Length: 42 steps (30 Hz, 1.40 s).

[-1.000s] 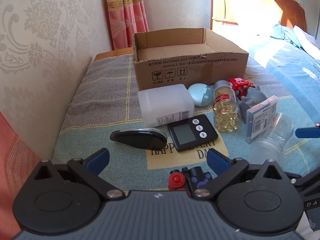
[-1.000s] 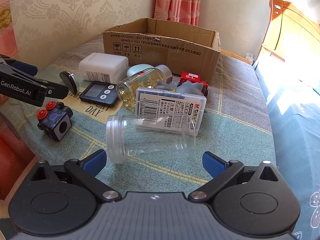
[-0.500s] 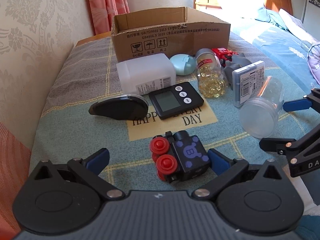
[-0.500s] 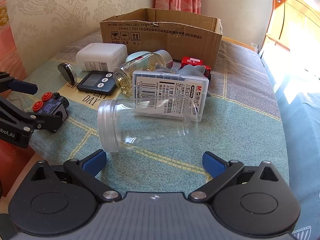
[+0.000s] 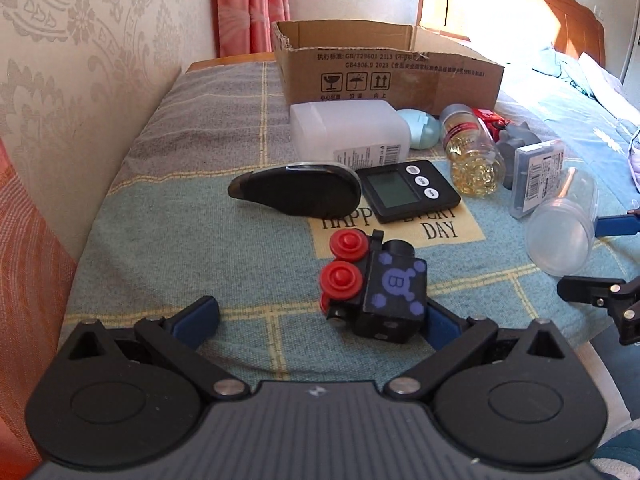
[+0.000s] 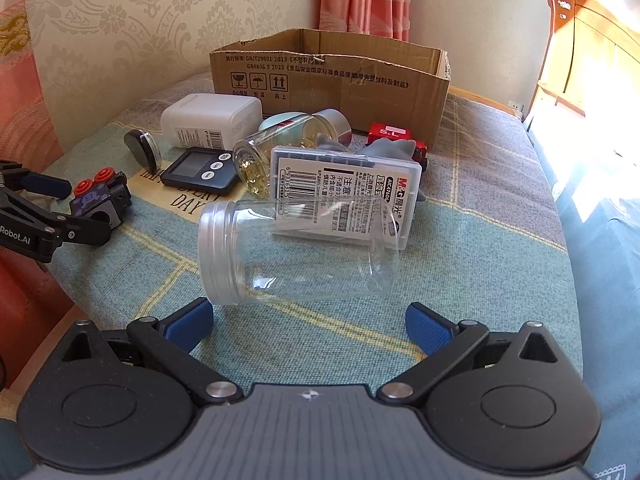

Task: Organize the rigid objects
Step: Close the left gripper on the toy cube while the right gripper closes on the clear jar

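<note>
Over the last second the left gripper [image 5: 316, 316] has closed in on the black toy block with red buttons [image 5: 374, 286], which now sits between its wide-spread fingers — one blue pad just beside the block, nothing gripped yet. The right gripper [image 6: 310, 322], equally wide and empty, has crept up to the clear jar [image 6: 296, 252] lying on its side. Beyond lie the timer [image 5: 408, 190] and white container [image 5: 350, 132], then the cardboard box [image 5: 390, 68] — apparently the destination.
</note>
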Each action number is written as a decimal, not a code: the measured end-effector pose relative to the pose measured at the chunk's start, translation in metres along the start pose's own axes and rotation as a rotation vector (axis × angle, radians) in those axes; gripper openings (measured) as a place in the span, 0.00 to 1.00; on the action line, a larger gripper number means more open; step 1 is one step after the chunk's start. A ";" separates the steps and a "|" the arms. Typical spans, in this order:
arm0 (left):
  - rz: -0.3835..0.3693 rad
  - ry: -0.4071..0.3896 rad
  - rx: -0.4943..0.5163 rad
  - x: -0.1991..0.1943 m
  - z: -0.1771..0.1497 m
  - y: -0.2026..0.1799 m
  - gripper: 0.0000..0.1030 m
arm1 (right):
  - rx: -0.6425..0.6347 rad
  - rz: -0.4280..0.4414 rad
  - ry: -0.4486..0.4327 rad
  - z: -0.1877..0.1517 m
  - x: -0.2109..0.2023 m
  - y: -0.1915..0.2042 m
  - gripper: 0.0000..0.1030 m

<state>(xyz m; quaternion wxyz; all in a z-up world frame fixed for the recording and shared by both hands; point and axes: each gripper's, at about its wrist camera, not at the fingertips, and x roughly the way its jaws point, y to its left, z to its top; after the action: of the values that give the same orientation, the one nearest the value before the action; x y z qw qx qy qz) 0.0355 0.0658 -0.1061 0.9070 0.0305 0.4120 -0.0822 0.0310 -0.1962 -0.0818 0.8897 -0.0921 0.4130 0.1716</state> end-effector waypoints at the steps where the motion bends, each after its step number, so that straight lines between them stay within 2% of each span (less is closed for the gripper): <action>1: 0.004 -0.009 -0.003 -0.001 -0.001 0.000 1.00 | 0.001 0.000 -0.004 -0.001 0.000 0.000 1.00; 4: 0.018 -0.023 0.004 -0.004 -0.003 -0.006 0.99 | 0.001 0.001 -0.015 -0.002 -0.001 0.000 1.00; 7: -0.012 -0.042 0.047 -0.003 -0.004 -0.014 0.99 | -0.002 0.004 -0.024 -0.004 -0.002 0.000 1.00; 10: -0.037 -0.057 0.071 -0.003 -0.003 -0.018 0.94 | -0.004 0.006 -0.031 -0.004 -0.002 0.000 1.00; 16: -0.077 -0.087 0.079 -0.005 -0.002 -0.020 0.70 | -0.007 0.009 -0.043 -0.005 -0.002 -0.001 1.00; 18: -0.087 -0.096 0.088 -0.006 -0.002 -0.021 0.58 | -0.008 0.009 -0.045 -0.005 -0.002 -0.001 1.00; 23: -0.080 -0.117 0.078 -0.005 -0.004 -0.020 0.54 | -0.005 0.007 -0.033 -0.002 -0.001 0.000 1.00; 30: -0.080 -0.121 0.075 -0.005 -0.004 -0.019 0.54 | -0.031 0.001 -0.047 0.012 -0.007 0.006 1.00; 42: -0.077 -0.128 0.075 -0.005 -0.001 -0.020 0.54 | -0.044 -0.027 0.000 0.035 0.007 0.017 1.00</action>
<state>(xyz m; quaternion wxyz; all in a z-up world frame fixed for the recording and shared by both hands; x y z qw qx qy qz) 0.0275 0.0473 -0.1028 0.9258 0.0434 0.3507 -0.1345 0.0532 -0.1678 -0.0655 0.8897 -0.1174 0.4077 0.1685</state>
